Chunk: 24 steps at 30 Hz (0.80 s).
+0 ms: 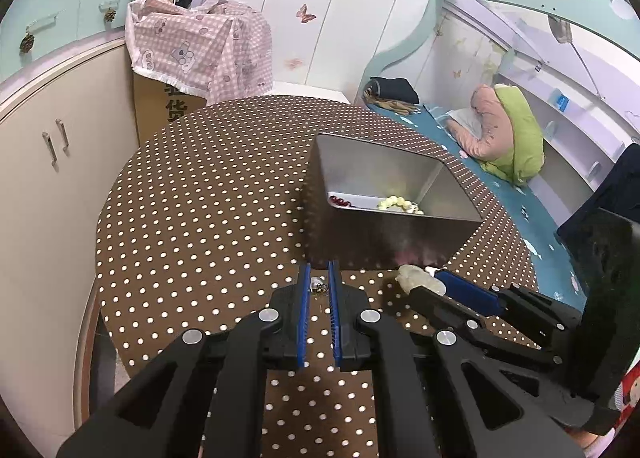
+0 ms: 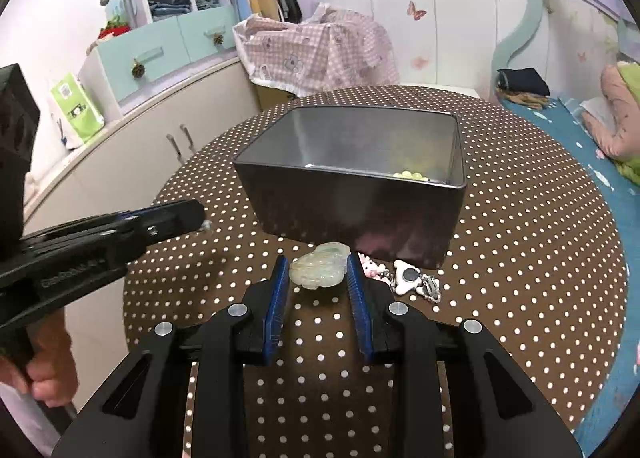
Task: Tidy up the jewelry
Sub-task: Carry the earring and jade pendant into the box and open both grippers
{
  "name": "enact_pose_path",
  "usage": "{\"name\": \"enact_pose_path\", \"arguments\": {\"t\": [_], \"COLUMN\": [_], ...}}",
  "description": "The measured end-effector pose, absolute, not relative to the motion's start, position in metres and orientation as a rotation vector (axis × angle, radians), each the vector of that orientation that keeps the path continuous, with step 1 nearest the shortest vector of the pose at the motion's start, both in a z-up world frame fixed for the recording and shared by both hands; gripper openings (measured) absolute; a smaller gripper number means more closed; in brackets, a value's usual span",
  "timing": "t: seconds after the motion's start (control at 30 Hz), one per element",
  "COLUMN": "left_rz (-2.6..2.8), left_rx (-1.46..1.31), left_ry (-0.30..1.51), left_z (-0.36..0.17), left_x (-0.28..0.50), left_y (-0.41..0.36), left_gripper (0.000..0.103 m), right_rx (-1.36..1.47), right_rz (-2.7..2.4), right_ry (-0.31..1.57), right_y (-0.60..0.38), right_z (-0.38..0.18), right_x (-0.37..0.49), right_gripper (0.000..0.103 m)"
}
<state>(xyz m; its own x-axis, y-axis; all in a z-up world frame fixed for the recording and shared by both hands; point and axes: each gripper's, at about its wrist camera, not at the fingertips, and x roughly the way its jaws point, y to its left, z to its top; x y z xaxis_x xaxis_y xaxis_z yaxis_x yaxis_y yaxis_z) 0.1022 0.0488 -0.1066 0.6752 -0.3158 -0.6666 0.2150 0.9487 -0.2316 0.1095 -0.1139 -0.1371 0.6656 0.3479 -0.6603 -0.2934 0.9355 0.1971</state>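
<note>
Near the metal box [image 2: 352, 194] on the dotted table [image 2: 520, 258], the right gripper [image 2: 318, 272] clasps a pale jade pendant [image 2: 319, 270], while the left gripper [image 1: 319, 278] pinches a small silvery trinket [image 1: 318, 285].

Both grippers are black plastic: the left gripper [image 1: 319, 282] and right gripper [image 2: 318, 276] carry ribbed blue pads, silver round pivot screws.
</note>
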Motion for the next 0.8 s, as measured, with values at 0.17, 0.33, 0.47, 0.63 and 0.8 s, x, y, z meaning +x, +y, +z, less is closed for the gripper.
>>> {"name": "enact_pose_path", "arguments": {"t": [0.17, 0.33, 0.47, 0.63, 0.8], "left_rz": [-0.309, -0.323, -0.335, -0.36, -0.38], "left_rx": [-0.125, -0.111, -0.101, -0.087, -0.079], "left_ry": [0.756, 0.732, 0.701, 0.652, 0.618], "left_z": [-0.099, -0.089, -0.076, -0.055, -0.039], "left_x": [0.104, 0.109, 0.115, 0.124, 0.138], "left_y": [0.04, 0.034, 0.028, 0.017, 0.005], "left_gripper": [0.007, 0.007, 0.007, 0.007, 0.007], "right_rx": [0.093, 0.107, 0.117, 0.121, 0.138], "right_rz": [0.349, 0.355, 0.345, 0.325, 0.299], "right_ry": [0.724, 0.674, 0.633, 0.596, 0.59], "right_y": [-0.124, -0.133, -0.141, -0.147, -0.153], "right_z": [-0.122, -0.102, -0.084, -0.068, -0.063], "right_x": [0.103, 0.098, 0.102, 0.11, 0.129], "right_gripper": [0.03, 0.03, 0.03, 0.03, 0.03]}}
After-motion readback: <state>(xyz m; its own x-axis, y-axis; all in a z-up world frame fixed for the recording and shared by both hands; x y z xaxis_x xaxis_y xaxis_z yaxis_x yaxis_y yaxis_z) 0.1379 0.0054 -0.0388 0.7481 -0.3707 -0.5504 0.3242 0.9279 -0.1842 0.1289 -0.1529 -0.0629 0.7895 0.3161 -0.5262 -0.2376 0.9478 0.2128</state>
